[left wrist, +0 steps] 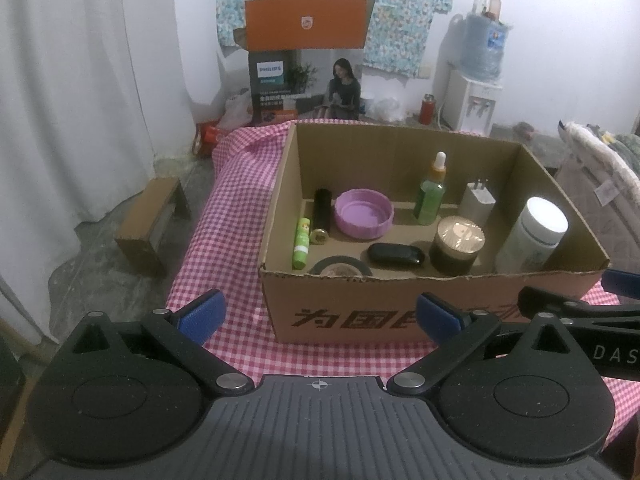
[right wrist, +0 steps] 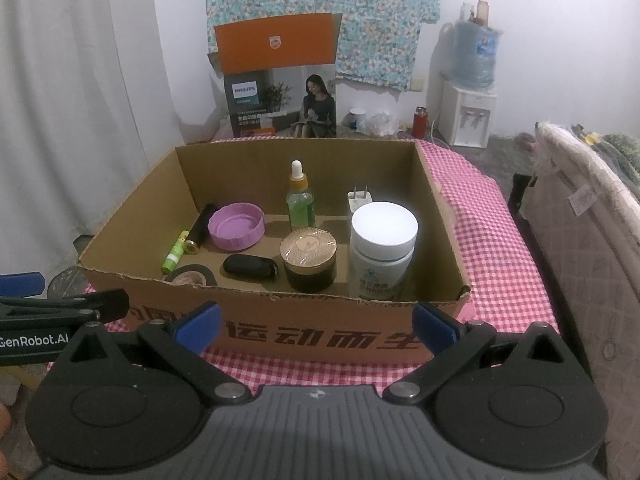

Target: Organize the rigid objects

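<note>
While level, left hand-held gripper (left wrist: 320, 312) spread empty, facing cardboard box (left wrist: 400, 312)

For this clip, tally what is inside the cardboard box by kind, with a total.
Bottles and jars: 3: green dropper bottle, white-capped bottle, gold-lidded jar
Tubes: 2: green tube, black tube
Purple lid: 1
Tape roll: 1
Black case: 1
White charger: 1
Total: 9

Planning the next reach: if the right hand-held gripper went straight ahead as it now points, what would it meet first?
Probably the near wall of the cardboard box: the open right hand-held gripper sits low in front of it. Aimed slightly higher, it might clear the rim toward the white bottle; depth is unclear.
</note>
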Demonstrator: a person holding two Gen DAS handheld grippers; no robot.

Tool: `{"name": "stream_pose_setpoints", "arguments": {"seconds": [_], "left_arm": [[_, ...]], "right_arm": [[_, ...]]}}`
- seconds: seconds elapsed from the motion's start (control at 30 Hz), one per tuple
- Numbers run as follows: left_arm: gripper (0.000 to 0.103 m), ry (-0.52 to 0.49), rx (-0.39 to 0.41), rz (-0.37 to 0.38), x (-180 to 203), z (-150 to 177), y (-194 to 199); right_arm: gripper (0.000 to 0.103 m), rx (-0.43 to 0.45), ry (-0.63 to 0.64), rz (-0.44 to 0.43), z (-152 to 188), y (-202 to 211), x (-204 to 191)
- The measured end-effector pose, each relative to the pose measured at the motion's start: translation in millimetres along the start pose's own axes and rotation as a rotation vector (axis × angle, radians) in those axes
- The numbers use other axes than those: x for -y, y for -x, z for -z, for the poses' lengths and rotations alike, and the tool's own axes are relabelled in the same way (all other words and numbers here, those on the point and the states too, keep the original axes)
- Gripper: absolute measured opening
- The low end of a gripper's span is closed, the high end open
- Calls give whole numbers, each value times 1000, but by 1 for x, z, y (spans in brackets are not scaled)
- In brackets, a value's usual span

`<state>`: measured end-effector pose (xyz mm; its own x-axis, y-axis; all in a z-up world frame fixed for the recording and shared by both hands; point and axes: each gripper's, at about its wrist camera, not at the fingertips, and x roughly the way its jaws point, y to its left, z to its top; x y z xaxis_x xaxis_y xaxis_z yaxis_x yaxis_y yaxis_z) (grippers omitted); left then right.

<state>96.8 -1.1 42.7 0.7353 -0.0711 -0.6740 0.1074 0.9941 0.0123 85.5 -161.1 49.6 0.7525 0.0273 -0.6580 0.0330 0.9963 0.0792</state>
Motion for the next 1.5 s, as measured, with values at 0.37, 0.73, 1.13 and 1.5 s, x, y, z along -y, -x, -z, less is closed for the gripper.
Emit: {"name": "stream_pose_setpoints", "arguments": {"seconds": [0.37,0.73,1.13,1.5], "left_arm": [[102,1,2,0,-1,-4,0],[102,1,0,1,-2,-4,0],[102,2,0,1,-2,-5,1],[102,2,1,-1,-1,-5,2]], "right_arm": [[103,2,2,1,-2,2,1],[103,3,3,2,-3,2,0],[103,2,2,3,-2,2,0],[103,2,1,2,-3,3,0]]}}
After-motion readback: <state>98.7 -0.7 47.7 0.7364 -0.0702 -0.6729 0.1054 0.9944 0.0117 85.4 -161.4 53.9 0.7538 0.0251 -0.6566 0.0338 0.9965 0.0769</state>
